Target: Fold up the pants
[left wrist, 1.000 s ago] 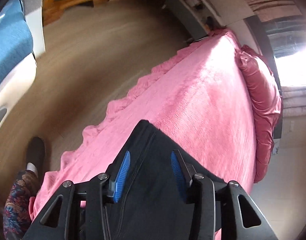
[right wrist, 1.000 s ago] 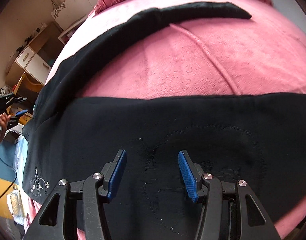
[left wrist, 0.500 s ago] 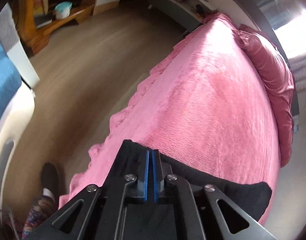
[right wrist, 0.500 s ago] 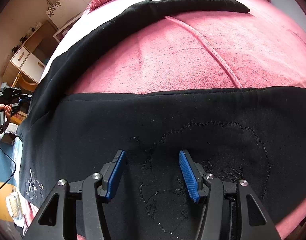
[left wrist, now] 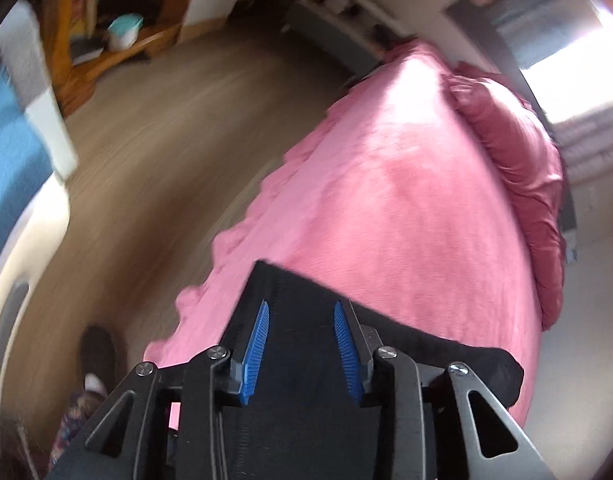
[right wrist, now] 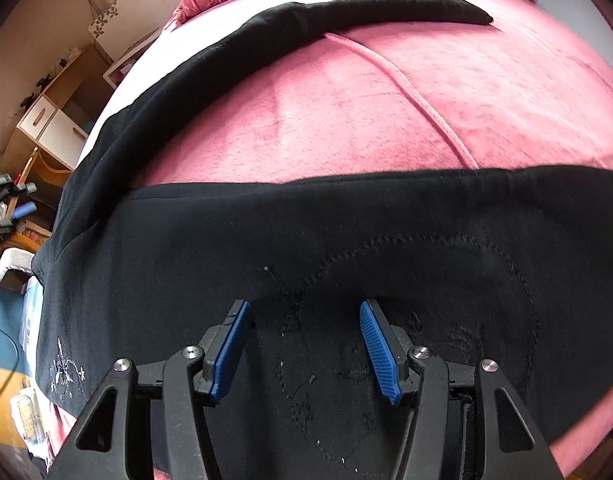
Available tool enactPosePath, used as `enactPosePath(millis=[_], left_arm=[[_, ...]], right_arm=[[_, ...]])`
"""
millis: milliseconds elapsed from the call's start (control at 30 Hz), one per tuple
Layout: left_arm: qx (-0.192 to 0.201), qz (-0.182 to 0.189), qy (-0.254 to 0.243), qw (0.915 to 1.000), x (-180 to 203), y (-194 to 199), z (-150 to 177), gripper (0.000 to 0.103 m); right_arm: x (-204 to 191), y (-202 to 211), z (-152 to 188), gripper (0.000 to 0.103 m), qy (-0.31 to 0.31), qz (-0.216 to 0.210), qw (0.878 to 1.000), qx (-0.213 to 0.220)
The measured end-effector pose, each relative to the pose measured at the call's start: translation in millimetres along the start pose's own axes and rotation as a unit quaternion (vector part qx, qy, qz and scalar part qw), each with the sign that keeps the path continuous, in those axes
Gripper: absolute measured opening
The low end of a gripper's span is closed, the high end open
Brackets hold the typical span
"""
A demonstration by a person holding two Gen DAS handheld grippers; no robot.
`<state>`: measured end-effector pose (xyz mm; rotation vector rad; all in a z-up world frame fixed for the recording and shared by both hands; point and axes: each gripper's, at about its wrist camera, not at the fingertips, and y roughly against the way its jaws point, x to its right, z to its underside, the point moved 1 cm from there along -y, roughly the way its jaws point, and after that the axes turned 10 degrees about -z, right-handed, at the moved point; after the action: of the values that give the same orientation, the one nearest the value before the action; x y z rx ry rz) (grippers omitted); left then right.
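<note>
Black pants (right wrist: 346, 232) lie spread on a pink bed cover (right wrist: 386, 112). One leg (right wrist: 366, 8) stretches far across the bed; the near leg lies crosswise under my right gripper. My right gripper (right wrist: 306, 320) is open just above the black cloth with stitched patterns. In the left wrist view, my left gripper (left wrist: 300, 320) is open over a black corner of the pants (left wrist: 306, 400) at the bed's edge, with nothing between its fingers.
The bed cover (left wrist: 386, 200) hangs over the bed's edge to a wooden floor (left wrist: 146, 160). A dark pink pillow (left wrist: 518, 160) lies at the far end. A shelf unit (right wrist: 46, 120) stands left of the bed. A person's foot (left wrist: 98, 344) is on the floor.
My left gripper shut on the pants corner half a second ago and has now opened again, letting go of the cloth. My right gripper stays open and has barely moved.
</note>
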<state>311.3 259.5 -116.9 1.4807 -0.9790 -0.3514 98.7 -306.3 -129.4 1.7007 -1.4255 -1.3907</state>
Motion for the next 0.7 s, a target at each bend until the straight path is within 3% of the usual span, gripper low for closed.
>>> enactPosePath(millis=[167,400,433,467,500,567,700], left_arm=[[-0.036,0.008,0.038,0.9986,-18.5,-36.5,-7.8,0.044],[-0.053,0.002,0.044,0.9976,-8.1,-62.5,-14.9,0.041],[-0.046,0.003,0.042,0.998,-6.0,-63.6,-14.4,0.037],[-0.039,0.006,0.038,0.9985,-4.6,-62.6,-14.5,0.021],[-0.031,0.007,0.022,0.9993,0.8,-60.2,-12.7,0.016],[-0.008,-0.003,-0.015,0.9999,7.8,-45.6,-9.2,0.01],[0.069,0.055,-0.08,0.9929,22.5,12.1,12.3,0.009]], right_arm=[[-2.6,-3.3,-1.8,0.059,0.004,0.009,1.0,-0.01],[-14.8,-10.6,-3.9,0.066,0.014,0.019,1.0,-0.016],[-15.7,-11.2,-4.0,0.066,0.015,0.02,1.0,-0.016],[-16.4,-11.8,-3.8,0.066,0.015,0.02,1.0,-0.016],[-16.8,-12.5,-3.3,0.066,0.016,0.02,1.0,-0.016],[-18.4,-13.4,-2.6,0.066,0.016,0.019,1.0,-0.017],[-17.0,-13.0,-0.1,0.066,0.02,0.013,1.0,-0.019]])
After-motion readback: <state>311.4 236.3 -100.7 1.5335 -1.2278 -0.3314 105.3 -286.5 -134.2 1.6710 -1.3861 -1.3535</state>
